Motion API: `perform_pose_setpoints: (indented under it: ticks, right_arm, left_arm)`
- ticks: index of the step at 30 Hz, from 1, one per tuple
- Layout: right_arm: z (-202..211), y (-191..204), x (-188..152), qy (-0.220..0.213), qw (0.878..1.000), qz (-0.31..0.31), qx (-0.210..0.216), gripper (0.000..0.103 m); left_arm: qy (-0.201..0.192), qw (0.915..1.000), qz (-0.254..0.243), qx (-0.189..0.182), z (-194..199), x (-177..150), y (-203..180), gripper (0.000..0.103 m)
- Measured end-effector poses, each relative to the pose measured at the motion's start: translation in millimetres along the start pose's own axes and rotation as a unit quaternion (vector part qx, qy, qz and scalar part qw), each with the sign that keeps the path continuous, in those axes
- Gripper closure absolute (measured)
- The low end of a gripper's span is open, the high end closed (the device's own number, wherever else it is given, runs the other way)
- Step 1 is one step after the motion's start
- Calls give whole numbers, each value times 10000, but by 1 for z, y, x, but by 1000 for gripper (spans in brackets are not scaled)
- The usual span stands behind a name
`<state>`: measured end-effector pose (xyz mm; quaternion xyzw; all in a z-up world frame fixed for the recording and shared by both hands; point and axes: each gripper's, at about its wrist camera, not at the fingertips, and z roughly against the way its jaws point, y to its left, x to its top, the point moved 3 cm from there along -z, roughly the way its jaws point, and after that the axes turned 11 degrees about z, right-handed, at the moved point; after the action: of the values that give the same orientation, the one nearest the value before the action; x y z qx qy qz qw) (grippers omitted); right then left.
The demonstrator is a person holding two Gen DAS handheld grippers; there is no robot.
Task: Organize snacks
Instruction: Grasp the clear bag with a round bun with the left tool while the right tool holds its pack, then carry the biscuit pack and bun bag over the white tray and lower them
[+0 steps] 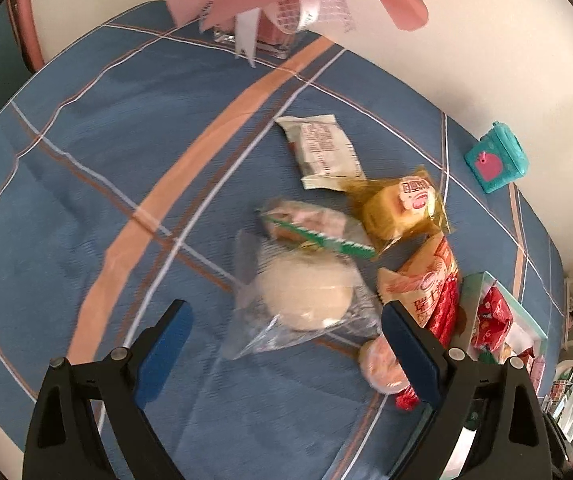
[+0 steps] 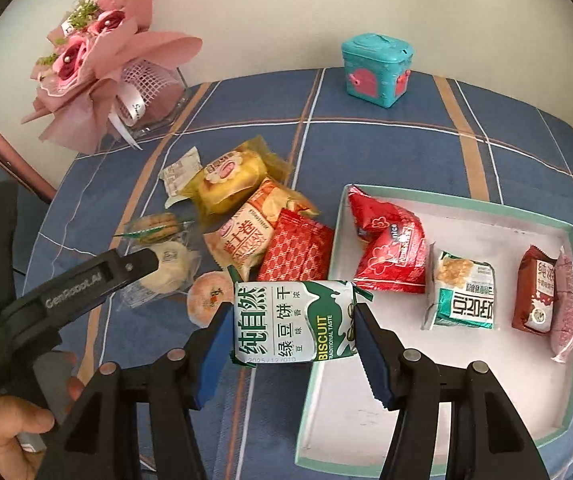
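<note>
My right gripper (image 2: 292,324) is shut on a green-and-white biscuit packet (image 2: 292,322), held above the left edge of the white tray (image 2: 486,380). The tray holds a red bag (image 2: 390,248), a green-white packet (image 2: 462,296), a dark red packet (image 2: 534,292) and a pink one (image 2: 566,308). My left gripper (image 1: 286,344) is open above a clear bag with a pale round bun (image 1: 302,300). A pile of loose snacks lies on the cloth: a yellow cake packet (image 1: 402,204), an orange packet (image 1: 426,280), a white wrapper (image 1: 322,152).
A blue plaid cloth (image 2: 386,148) covers the table. A pink bouquet (image 2: 98,68) stands at the back left and a teal box (image 2: 376,70) at the back. The left gripper's body (image 2: 66,292) shows in the right wrist view, near the pile.
</note>
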<state>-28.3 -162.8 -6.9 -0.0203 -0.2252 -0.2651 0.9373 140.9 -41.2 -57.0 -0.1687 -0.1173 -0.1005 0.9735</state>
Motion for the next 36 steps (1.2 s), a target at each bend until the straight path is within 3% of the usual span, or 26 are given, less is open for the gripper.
perform_pose_setpoints:
  ticks: [8,15,17,22,36]
  right_arm:
    - [-8,-14,-2,82,9999,-107,-26,41]
    - [-12,-17,-2,99,9999,-121,-28,41]
    - [-12,-18,-2,110,9998,-135,-31,41]
    - [-11,-20,-2,94,9998,-165,-25,41]
    - [5,-44,-5,-41,9990,-448,48,41]
  left_arm:
    - [-13,9998,-121,127,-21,6,-17,8]
    - [14,9996,-92,262,-35,12,-13,15]
    - [74,9998,-30,176,-38,12,-11,25]
    - [66,9999,-32,91,-35,11,-11,34]
    - [-134,9998,131,-7,-2,1,-14,36]
